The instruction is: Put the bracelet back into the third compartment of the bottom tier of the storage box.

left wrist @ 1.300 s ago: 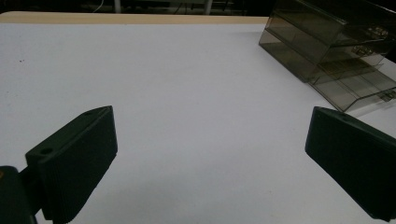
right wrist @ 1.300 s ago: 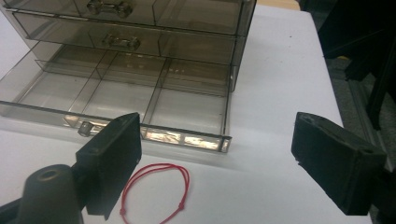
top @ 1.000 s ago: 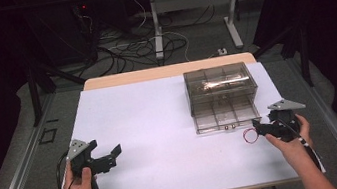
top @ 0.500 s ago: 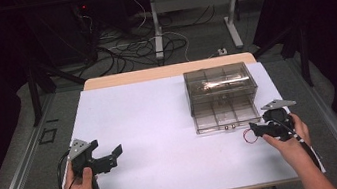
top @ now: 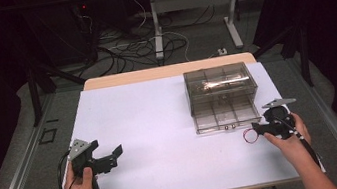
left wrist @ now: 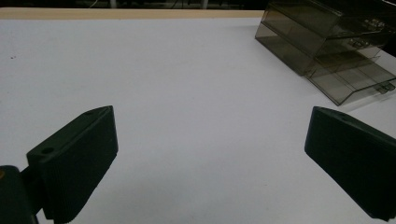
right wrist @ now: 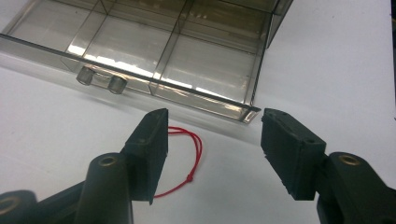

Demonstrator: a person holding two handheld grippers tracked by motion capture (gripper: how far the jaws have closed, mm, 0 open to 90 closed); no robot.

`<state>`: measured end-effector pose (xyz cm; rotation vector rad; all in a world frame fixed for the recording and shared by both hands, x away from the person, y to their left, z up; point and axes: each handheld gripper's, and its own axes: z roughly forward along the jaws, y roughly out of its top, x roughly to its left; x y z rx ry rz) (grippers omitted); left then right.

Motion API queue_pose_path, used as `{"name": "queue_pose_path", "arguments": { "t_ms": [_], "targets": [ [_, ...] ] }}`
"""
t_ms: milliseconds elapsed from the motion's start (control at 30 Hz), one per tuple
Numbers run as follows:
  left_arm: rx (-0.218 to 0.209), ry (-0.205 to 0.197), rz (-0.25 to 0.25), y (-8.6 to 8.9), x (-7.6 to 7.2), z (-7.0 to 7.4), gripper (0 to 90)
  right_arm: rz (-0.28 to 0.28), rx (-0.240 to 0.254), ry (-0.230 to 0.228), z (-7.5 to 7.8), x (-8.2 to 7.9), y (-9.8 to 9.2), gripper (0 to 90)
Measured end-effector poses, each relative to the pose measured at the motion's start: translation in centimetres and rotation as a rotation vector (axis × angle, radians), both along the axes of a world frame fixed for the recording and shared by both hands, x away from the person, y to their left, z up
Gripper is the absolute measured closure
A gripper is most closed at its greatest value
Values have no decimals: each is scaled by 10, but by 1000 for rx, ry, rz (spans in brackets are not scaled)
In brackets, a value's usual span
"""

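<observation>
A thin red string loop [top: 249,136] lies on the white table [top: 160,121] just in front of the open drawer [top: 221,115] of a smoky clear drawer box [top: 219,83]. My right gripper [top: 258,129] sits low right beside it. In the right gripper view the string loop [right wrist: 192,156] lies between and just beyond the half-open jaws of the right gripper [right wrist: 212,149], partly hidden behind the left one. Those jaws have just been closing, and their pads do not touch the string. My left gripper [top: 108,153] rests at the near left, wide open with nothing between its jaws.
The drawer [right wrist: 163,56] has several bare compartments and two small clear knobs [right wrist: 100,81] on its front. The drawer box [left wrist: 327,42] stands at the far right in the left gripper view. Table legs and cables lie on the floor beyond the table.
The right hand has edged slightly left toward the red loop. The left hand and its gripper have stayed where they were.
</observation>
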<state>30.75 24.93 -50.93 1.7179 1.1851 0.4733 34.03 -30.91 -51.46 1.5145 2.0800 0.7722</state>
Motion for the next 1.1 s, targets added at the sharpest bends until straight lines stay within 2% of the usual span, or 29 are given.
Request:
{"name": "queue_pose_path", "arguments": {
  "t_ms": [467, 833, 967, 1100],
  "targets": [
    [8, 6, -9, -1, 1, -1, 30, -25, -5, 56, -5, 4, -6, 553],
    [8, 9, -9, -1, 1, -1, 32, -60, 37, 106, -9, 5, -4, 649],
    [8, 10, -9, -1, 1, -2, 32, -82, 56, 136, -10, 6, -3, 715],
    [9, 10, -11, -1, 1, -1, 32, -94, 74, 156, -12, 6, -2, 734]
  ]
}}
